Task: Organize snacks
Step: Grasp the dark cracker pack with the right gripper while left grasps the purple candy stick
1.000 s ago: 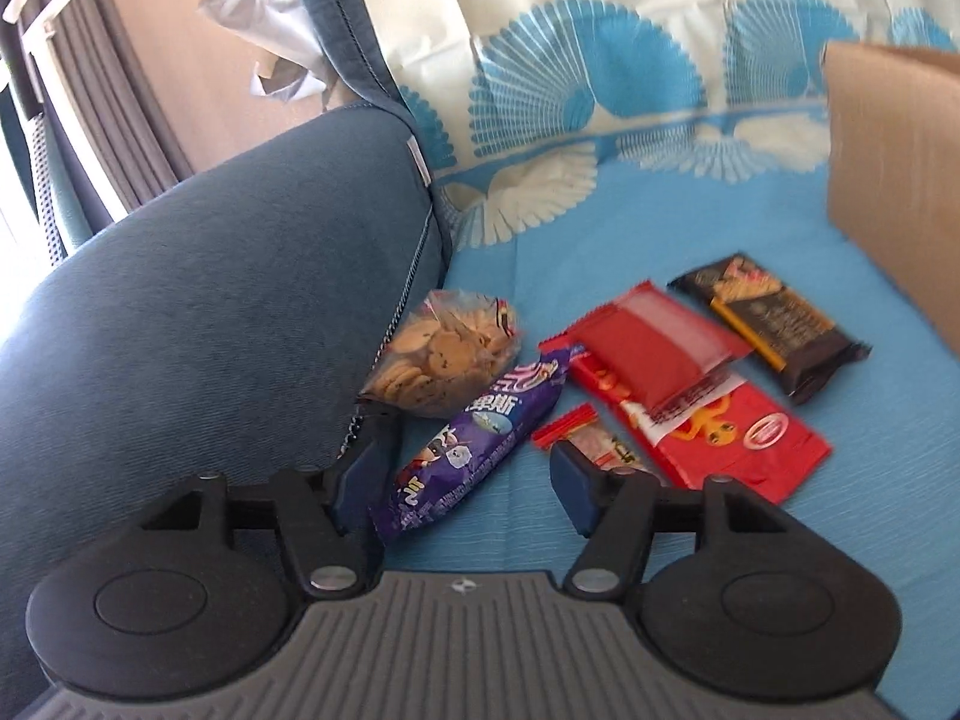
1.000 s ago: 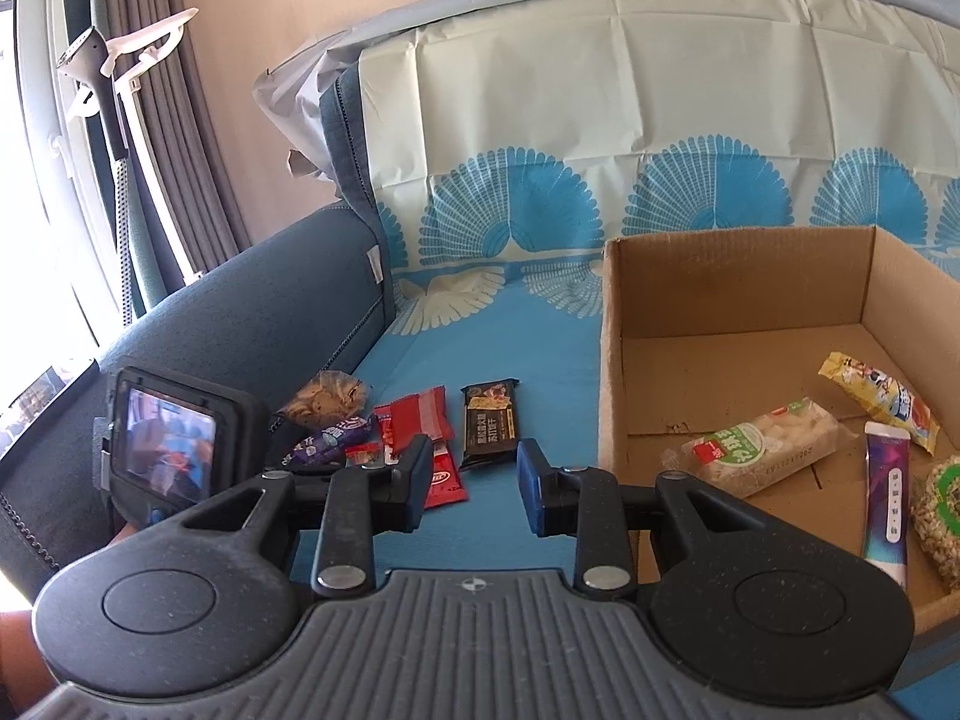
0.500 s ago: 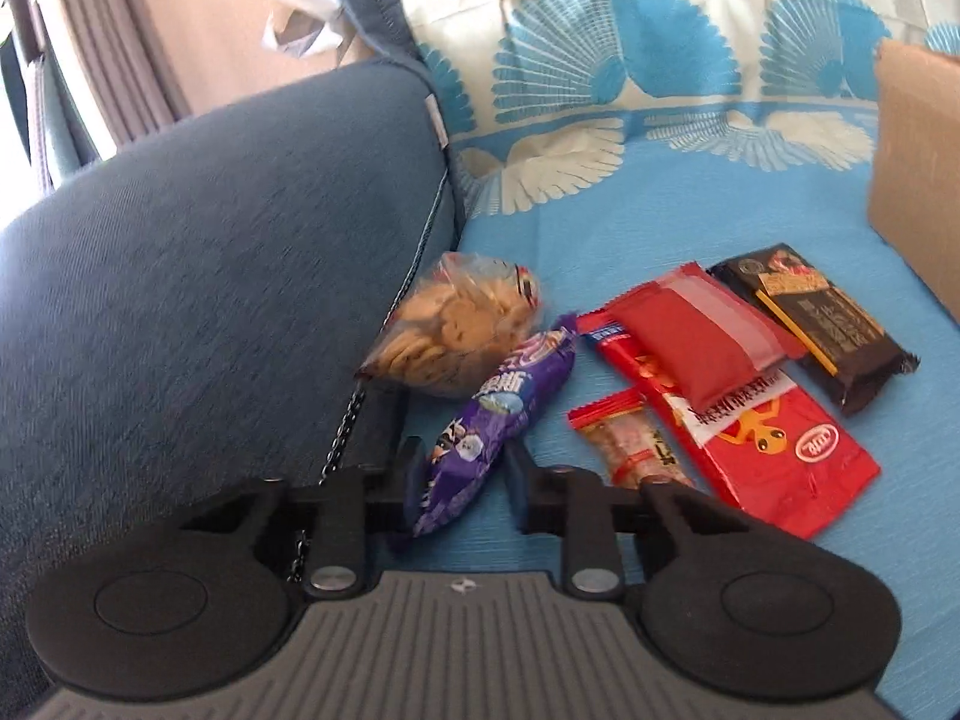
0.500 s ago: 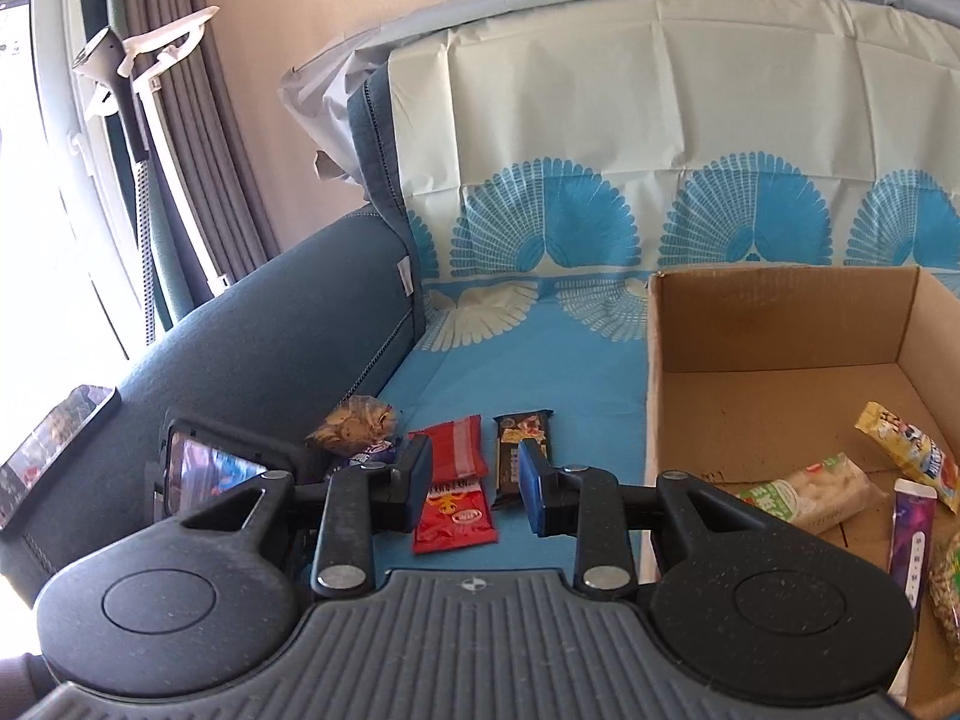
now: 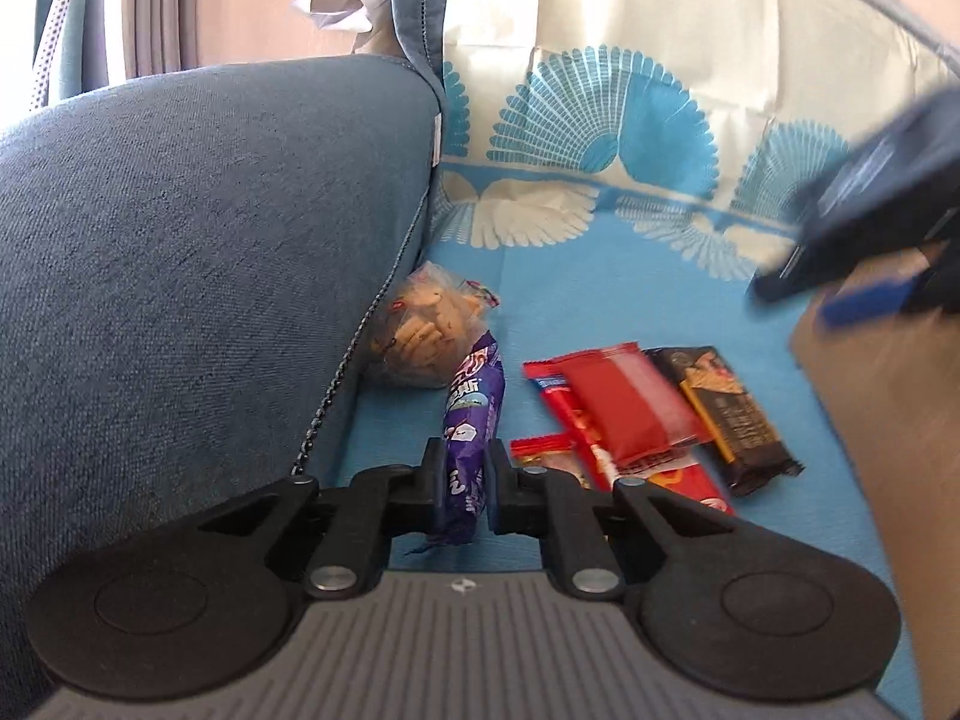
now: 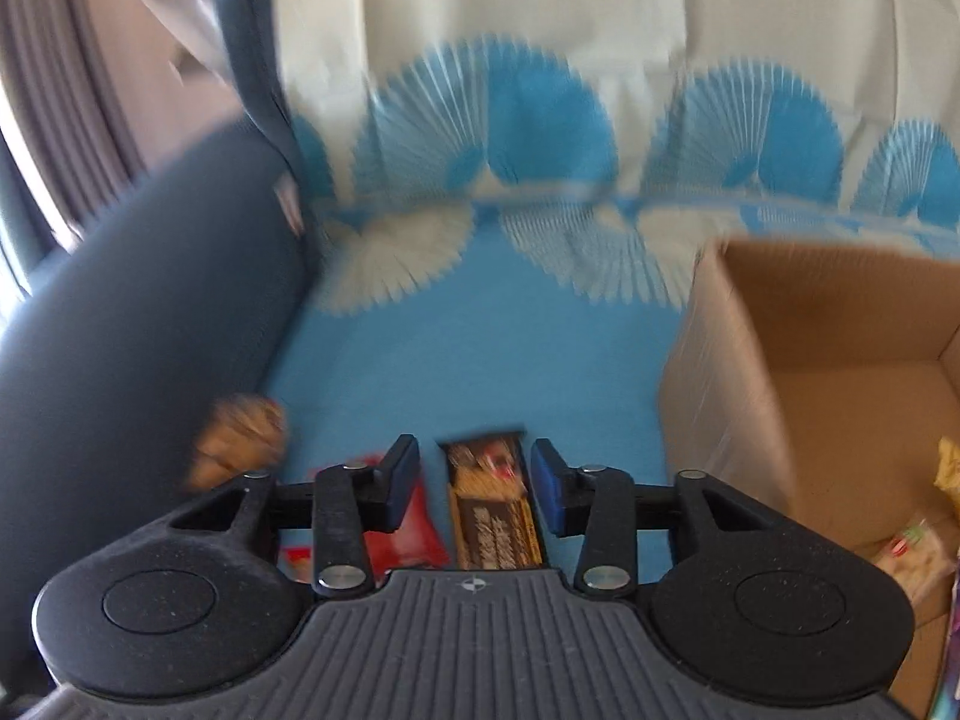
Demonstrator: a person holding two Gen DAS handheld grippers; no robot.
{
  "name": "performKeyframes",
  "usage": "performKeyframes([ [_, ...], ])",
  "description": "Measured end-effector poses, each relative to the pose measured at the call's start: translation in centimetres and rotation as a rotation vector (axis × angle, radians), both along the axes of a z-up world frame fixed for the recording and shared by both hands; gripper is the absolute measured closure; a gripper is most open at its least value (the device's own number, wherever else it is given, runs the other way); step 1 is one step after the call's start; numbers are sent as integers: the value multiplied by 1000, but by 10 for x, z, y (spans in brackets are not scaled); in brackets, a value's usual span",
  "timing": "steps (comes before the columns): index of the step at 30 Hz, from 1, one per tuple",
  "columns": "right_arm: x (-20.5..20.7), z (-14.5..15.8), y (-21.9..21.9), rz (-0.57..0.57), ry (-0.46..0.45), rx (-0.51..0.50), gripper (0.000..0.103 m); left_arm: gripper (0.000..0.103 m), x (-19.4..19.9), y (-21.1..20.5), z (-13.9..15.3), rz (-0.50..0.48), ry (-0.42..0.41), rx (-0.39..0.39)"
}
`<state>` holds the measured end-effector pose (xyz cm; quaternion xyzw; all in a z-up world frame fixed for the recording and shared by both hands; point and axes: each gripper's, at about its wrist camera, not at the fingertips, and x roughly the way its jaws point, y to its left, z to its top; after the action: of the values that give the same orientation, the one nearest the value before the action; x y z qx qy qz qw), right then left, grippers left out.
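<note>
The left gripper (image 5: 461, 483) has just closed its jaws on the near end of the purple pack (image 5: 470, 420), while the right gripper (image 6: 472, 483) has just been opening and stands apart astride the brown bar (image 6: 493, 507), not touching it. Around them on the blue fan-print cover (image 5: 600, 306) lie a cookie bag (image 5: 423, 324) against the denim sofa arm (image 5: 198, 252) and red packets (image 5: 624, 405); no writing is legible. A cardboard box (image 6: 750, 312) sits right, curtains (image 6: 42, 90) left.
</note>
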<state>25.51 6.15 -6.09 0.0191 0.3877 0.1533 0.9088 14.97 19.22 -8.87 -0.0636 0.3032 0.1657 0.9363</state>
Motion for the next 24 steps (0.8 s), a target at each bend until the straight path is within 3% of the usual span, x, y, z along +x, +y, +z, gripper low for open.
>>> performKeyframes([
  [1, 8, -12, 2, -19, 38, 1, 58, 86, 0, 0, 0, 0, -6, -3],
  [4, 27, -41, 14, -13, 116, -50, 48, 67, 4, 0, -2, 8, 1, -3],
  [7, 34, -59, 23, 22, 162, -79, 44, 61, 9, 2, -5, 6, 10, -17],
  [13, 34, -71, 30, 58, 147, -128, 44, 61, 18, 9, -15, 17, 60, -43],
  [14, 33, -71, 30, 66, 139, -132, 49, 65, 19, 9, -16, 17, 71, -43],
  [15, 32, -71, 31, 73, 130, -132, 62, 67, 19, 10, -17, 17, 74, -42],
  [20, 25, -61, 24, 87, 120, -118, 62, 82, 17, 11, -17, 6, 63, -56],
  [24, 4, -41, 15, 109, 81, -107, 62, 84, 13, 10, -13, -4, 46, -68],
])
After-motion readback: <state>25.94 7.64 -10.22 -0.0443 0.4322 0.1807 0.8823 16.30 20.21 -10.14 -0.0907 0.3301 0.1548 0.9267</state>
